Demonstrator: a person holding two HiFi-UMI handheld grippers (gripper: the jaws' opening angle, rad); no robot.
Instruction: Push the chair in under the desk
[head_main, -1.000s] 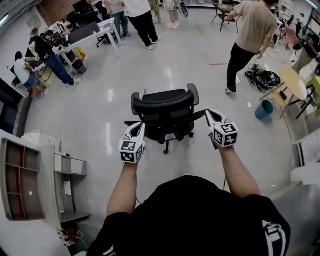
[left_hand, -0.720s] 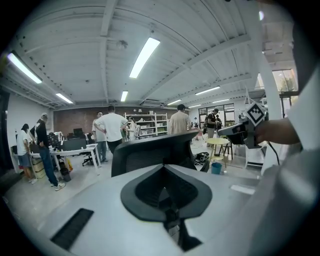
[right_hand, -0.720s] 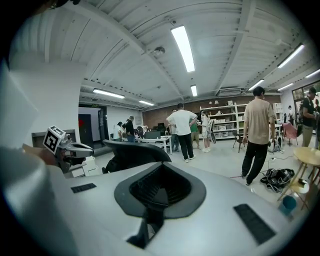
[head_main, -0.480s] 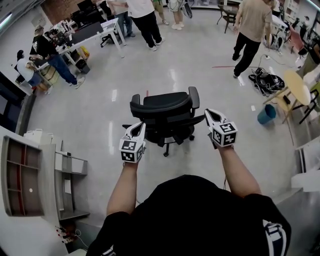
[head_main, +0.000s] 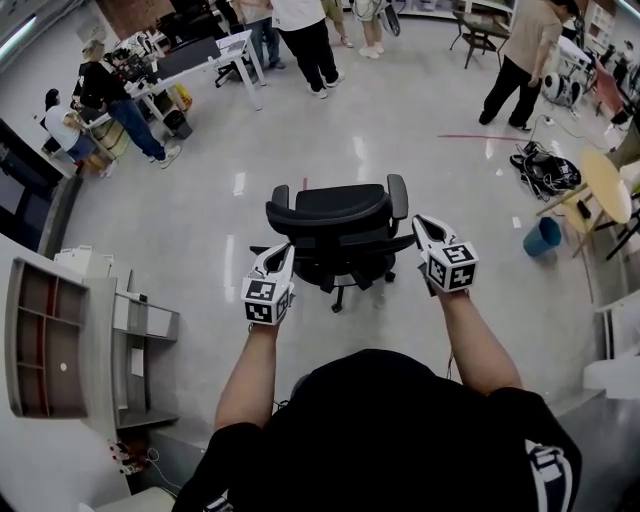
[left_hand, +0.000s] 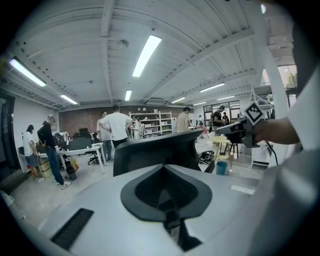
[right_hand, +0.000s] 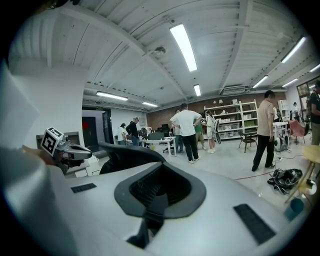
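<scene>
One chair (head_main: 335, 215) stood on the bare floor at 12 o'clock from the person, well apart from the white desk (head_main: 225, 50) at 11 o'clock. Its backrest was nearest the person and the seat faced away toward 12 o'clock. The top edge of the backrest, its long axis, ran from 9 to 3 o'clock. Two armrests showed, one at each end of that edge.

Two grippers were held out, one on either side of the backrest. The left gripper (head_main: 284, 251) pointed at the backrest's 9 o'clock end with its jaws together and nothing between them. The right gripper (head_main: 420, 222) pointed at the 3 o'clock end beside the armrest, its jaws likewise closed and empty. Whether either tip touched the chair could not be told.

Six people could be counted around the far floor: two at 10 o'clock by the desk, three near 12 o'clock, and one at 1 o'clock. One round table (head_main: 605, 185) stood at 3 o'clock with one blue bucket (head_main: 543, 236) just beside it, and one white shelf unit (head_main: 60, 340) at 8 o'clock.
</scene>
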